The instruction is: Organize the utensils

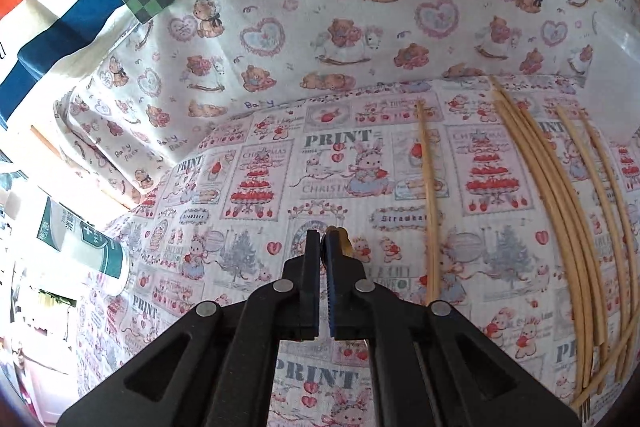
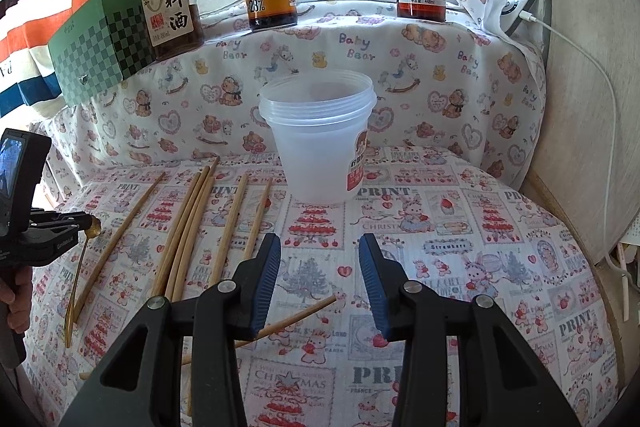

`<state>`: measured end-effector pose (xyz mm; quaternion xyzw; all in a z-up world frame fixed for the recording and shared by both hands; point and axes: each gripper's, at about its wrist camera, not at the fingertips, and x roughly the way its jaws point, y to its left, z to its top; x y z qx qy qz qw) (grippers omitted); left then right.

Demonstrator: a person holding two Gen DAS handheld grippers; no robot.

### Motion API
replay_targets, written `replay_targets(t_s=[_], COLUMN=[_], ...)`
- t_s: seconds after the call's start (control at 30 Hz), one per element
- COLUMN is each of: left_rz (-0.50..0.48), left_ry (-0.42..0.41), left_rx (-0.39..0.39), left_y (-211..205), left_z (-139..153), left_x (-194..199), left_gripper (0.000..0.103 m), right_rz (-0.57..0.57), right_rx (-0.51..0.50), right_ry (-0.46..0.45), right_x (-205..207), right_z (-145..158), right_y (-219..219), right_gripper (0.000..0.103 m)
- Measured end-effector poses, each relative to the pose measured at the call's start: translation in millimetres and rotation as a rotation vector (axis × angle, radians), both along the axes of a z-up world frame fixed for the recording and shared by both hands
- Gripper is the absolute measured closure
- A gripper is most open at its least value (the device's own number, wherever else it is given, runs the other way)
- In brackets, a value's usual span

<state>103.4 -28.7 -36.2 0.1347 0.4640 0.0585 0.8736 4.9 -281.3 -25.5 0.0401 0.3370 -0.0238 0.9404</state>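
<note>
Left gripper (image 2: 82,218) pinches gold spoon (image 2: 76,279) by its bowl, well left of cup (image 2: 320,143). Right gripper (image 2: 319,279) spread, empty. Risk: dangling handle snags chopsticks (image 2: 188,227), spoon slips.

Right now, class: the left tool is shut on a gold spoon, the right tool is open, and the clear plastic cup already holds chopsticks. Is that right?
Not quite. The clear plastic cup holds nothing, as the right wrist view shows; the chopsticks lie on the cloth. The left tool is shut on the gold spoon, and the right tool is open.
</note>
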Motion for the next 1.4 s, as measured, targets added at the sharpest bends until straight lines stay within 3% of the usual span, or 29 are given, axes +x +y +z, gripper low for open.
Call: replay_targets(t_s=[0.2, 0.33, 0.5, 0.83, 0.97, 1.13, 1.3, 1.4], left_rz=[-0.045, -0.033, -0.044, -0.009, -0.017, -0.045, -0.059, -0.037], left_ry=[0.001, 0.022, 0.051, 0.069, -0.034, -0.281, -0.500, -0.592], left_rx=[-0.128, -0.123, -0.251, -0.304, -0.345, -0.419, -0.416, -0.388], left_y=[2, 2, 12, 22, 34, 47, 56, 57], left_z=[4, -1, -5, -14, 3, 54, 87, 99], left_x=[-1, 1, 6, 15, 6, -24, -52, -67], left_gripper=[0.101, 0.101, 0.098, 0.099, 0.099, 0.099, 0.099, 0.099], right_rz=[-0.005, -0.001, 0.001, 0.000, 0.003, 0.008, 0.007, 0.055], right_rx=[0.006, 0.030, 0.025, 0.024, 0.047, 0.075, -0.078, -0.060], right_ry=[0.011, 0.024, 0.034, 0.039, 0.043, 0.050, -0.039, -0.071], right_x=[2, 3, 5, 5, 4, 3, -8, -14], right_z=[-1, -1, -3, -4, -3, -2, 3, 5], right_y=[-2, -5, -4, -4, -7, -8, 13, 19], right_gripper=[0.060, 0.060, 0.060, 0.060, 0.060, 0.060, 0.060, 0.060])
